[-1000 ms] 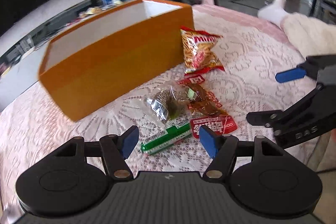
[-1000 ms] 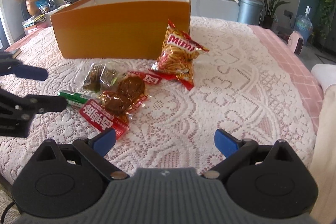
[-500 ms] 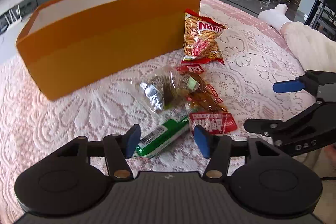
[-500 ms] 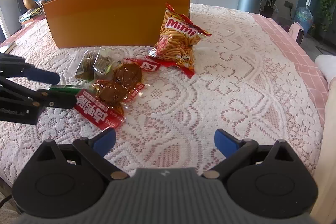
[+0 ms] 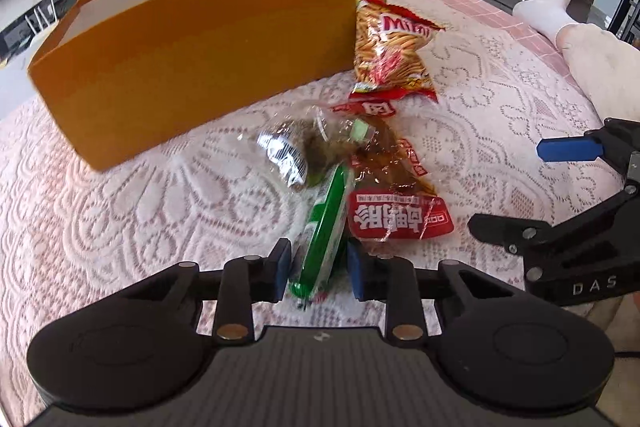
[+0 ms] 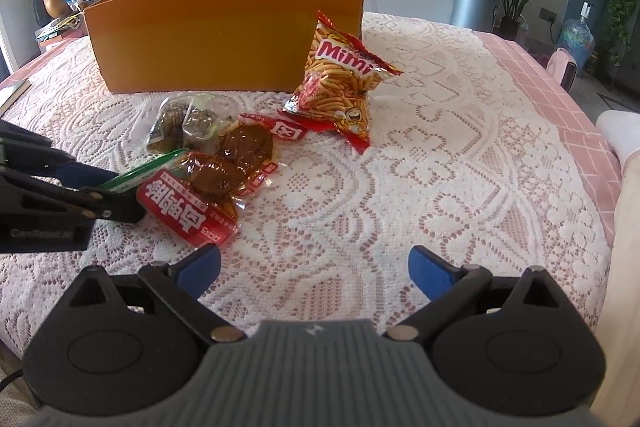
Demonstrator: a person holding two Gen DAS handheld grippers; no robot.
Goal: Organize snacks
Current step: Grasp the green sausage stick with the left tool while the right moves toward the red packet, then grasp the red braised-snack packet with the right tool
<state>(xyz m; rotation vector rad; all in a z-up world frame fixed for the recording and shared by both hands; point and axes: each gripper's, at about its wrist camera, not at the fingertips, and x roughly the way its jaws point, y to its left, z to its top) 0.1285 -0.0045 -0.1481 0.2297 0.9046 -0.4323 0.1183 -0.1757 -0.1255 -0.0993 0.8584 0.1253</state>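
The left gripper (image 5: 318, 269) is holding its blue fingers (image 5: 280, 269) narrowly apart around the near end of the green snack stick (image 5: 326, 227); whether the pads are actually pressing it cannot be told. The right gripper (image 6: 314, 273) is hanging with its fingers spread wide over bare lace, gripping nothing. Everything is lying on a white lace tablecloth (image 6: 440, 147) over pink cloth, in a living room with a wall television, potted plants and a grey bin (image 6: 474, 5) behind. The orange box (image 5: 208, 47) is standing open-topped at the far side. Just in front of the orange box's right corner the Mimi chip bag (image 6: 344, 83) is leaning; nearer than the box are sitting a clear bag of dark snacks (image 6: 184, 123), a red-labelled pack of brown pieces (image 6: 208, 187) and the green stick, clustered together and touching.
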